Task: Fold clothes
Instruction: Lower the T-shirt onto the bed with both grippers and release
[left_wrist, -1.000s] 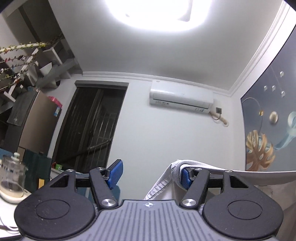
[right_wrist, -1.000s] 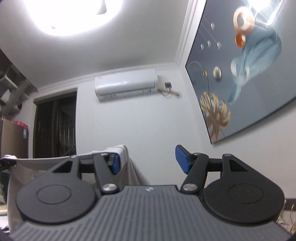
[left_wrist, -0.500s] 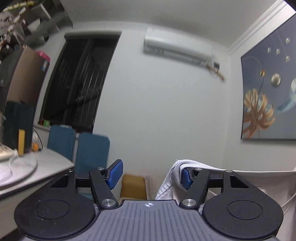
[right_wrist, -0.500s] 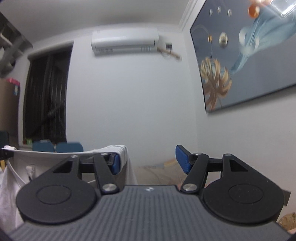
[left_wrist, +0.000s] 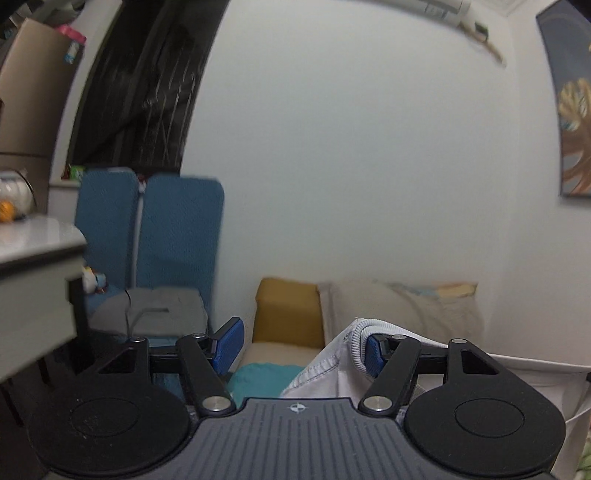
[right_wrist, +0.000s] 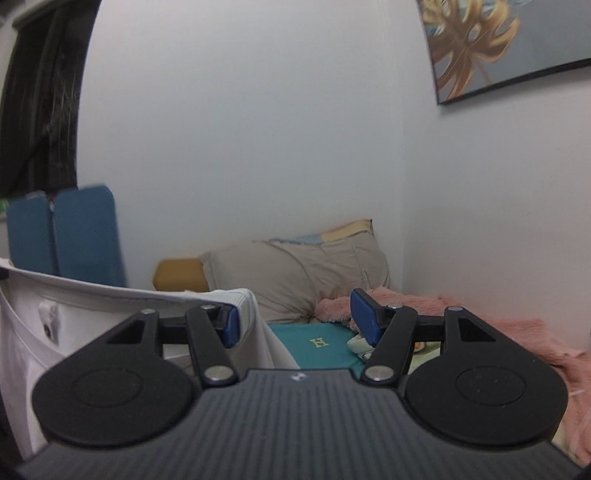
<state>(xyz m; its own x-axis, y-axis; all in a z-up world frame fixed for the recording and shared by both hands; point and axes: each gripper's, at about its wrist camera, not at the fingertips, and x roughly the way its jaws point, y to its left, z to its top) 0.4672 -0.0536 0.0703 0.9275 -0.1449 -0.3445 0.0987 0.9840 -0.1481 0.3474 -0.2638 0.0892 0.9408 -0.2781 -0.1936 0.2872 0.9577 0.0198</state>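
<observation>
White garment hangs taut between both spread tools, hooked over one finger each.

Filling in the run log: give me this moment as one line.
task: fold clothes | shirt: draped over one finger of each hand-held gripper, stretched between them | jaws: both open | below: bed

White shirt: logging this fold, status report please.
Both grippers open, left gripper, right gripper. White shirt stretched between them, hooked over one finger of each, hanging clear of the bed. Nothing in the way.
</observation>
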